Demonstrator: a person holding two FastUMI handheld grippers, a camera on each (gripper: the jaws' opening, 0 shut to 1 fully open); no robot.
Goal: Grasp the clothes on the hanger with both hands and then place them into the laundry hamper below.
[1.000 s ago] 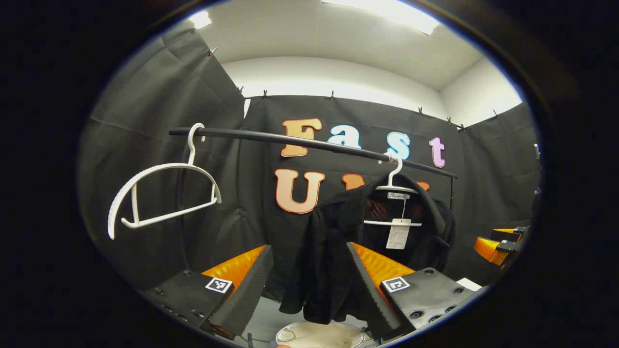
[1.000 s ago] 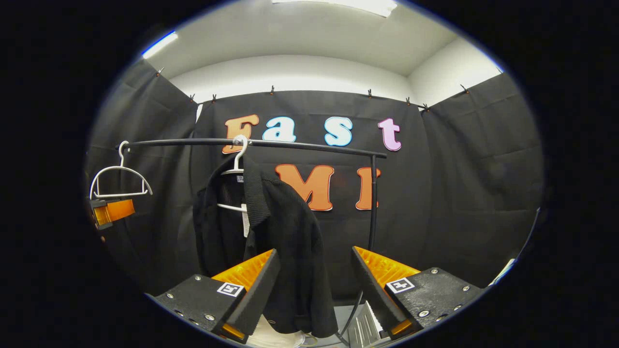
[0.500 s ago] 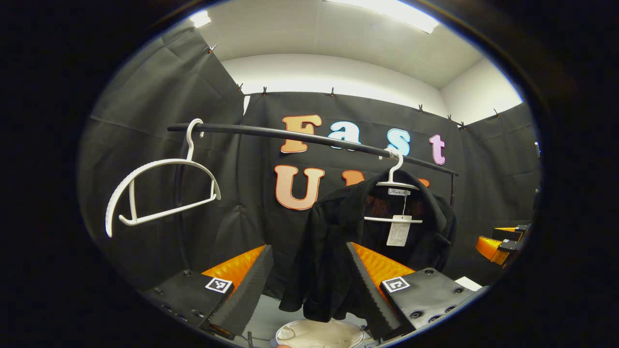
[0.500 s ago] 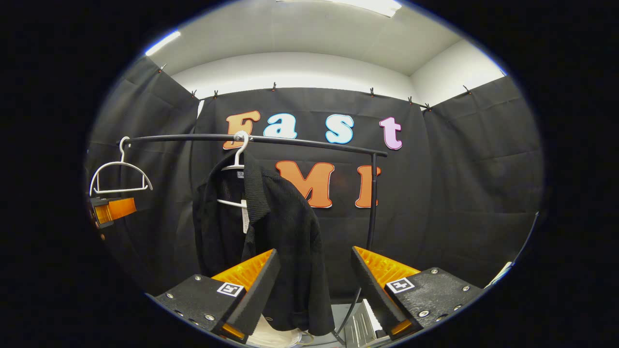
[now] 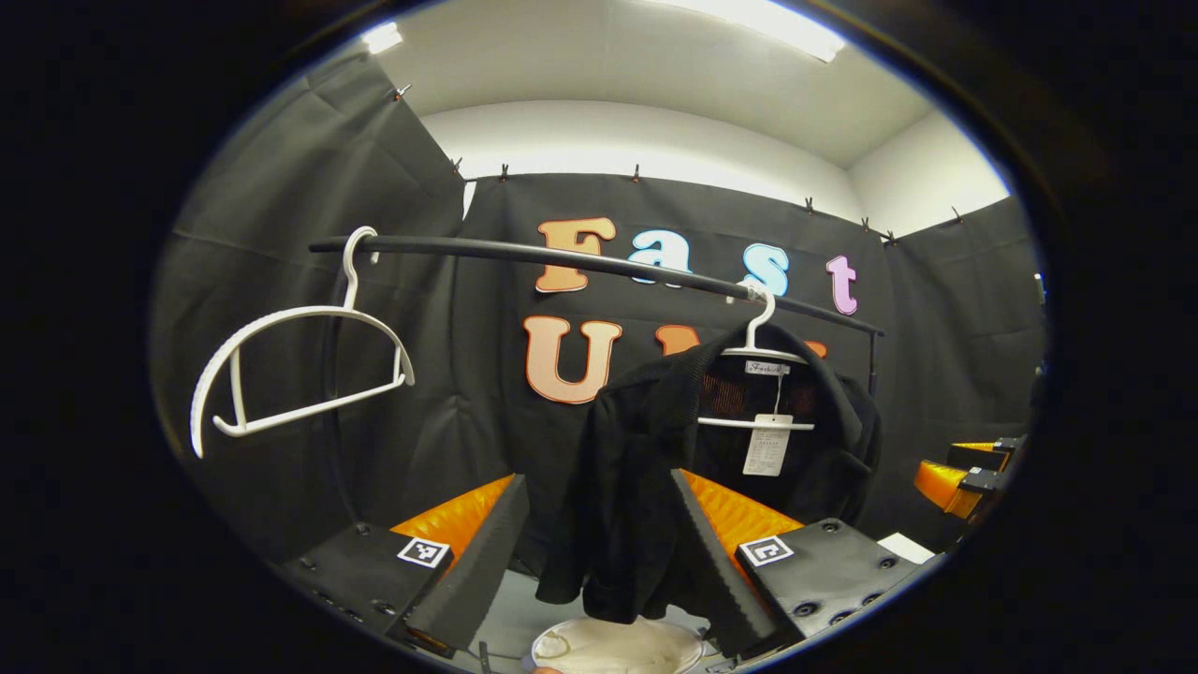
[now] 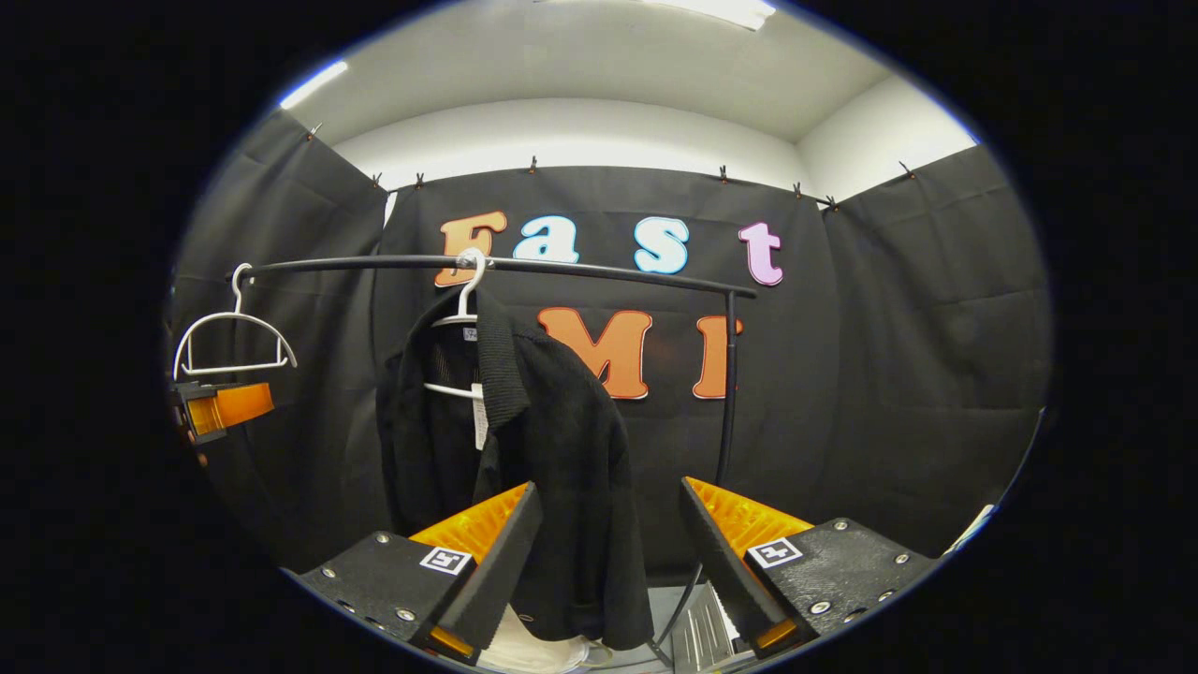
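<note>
Black knit jacket (image 5: 655,487), long axis vertical, hangs on a white plastic hanger (image 5: 760,348) from the black rail (image 5: 562,259). Left gripper (image 5: 599,548): fingers spread, hem directly ahead between them. Right gripper (image 6: 608,552): fingers spread, jacket ahead and slightly left. Neither touches it; which is nearer cannot be told.

Light comes from above: a ceiling light panel (image 5: 749,23) glares white at the top of the left gripper view, and another light strip (image 6: 314,82) glows in the right gripper view. The upper white wall is bright, nearly washed out, while the black cloth soaks up light and stays dim. The black garment (image 5: 655,487) loses most of its folds against it — dark on dark. Fisheye distortion bows the clothes rail (image 6: 580,270) and bends the edges; focus is sharp, without motion blur.
</note>
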